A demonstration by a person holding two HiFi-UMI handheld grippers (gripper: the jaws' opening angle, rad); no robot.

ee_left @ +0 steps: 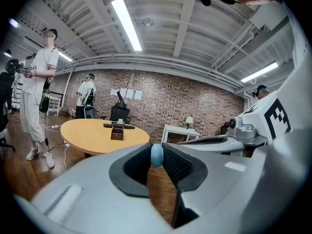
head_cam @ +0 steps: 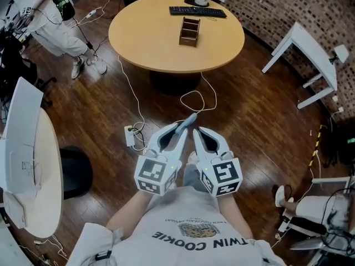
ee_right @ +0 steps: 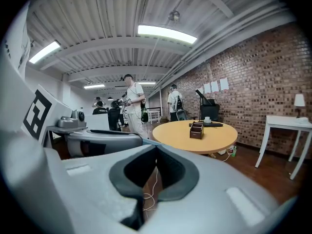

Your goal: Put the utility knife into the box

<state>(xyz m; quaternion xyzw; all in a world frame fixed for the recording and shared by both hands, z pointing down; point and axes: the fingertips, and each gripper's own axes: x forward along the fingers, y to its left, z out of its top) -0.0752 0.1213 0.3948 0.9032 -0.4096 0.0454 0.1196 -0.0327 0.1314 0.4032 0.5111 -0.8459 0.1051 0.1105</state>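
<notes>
head view: the shirt (head_cam: 198, 238) reads "twin cookie", upside down; the smaller line above it is too fine to read. the left gripper (head_cam: 183, 127) is clenched on the utility knife (head_cam: 189, 119), mostly hidden, only its blue-grey end poking out. the box (head_cam: 189, 31) sits on the far round table (head_cam: 138, 37). left gripper view: just a blue tip shows between the jaws. right gripper view: the right gripper (ee_right: 156, 148) is pressed closed on nothing.

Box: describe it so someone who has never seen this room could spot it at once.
Find the round tan table ahead. On its far half, just this side of the black keyboard, stands the box. It is the only dark brown, open-topped thing there, with dividers inside.
</notes>
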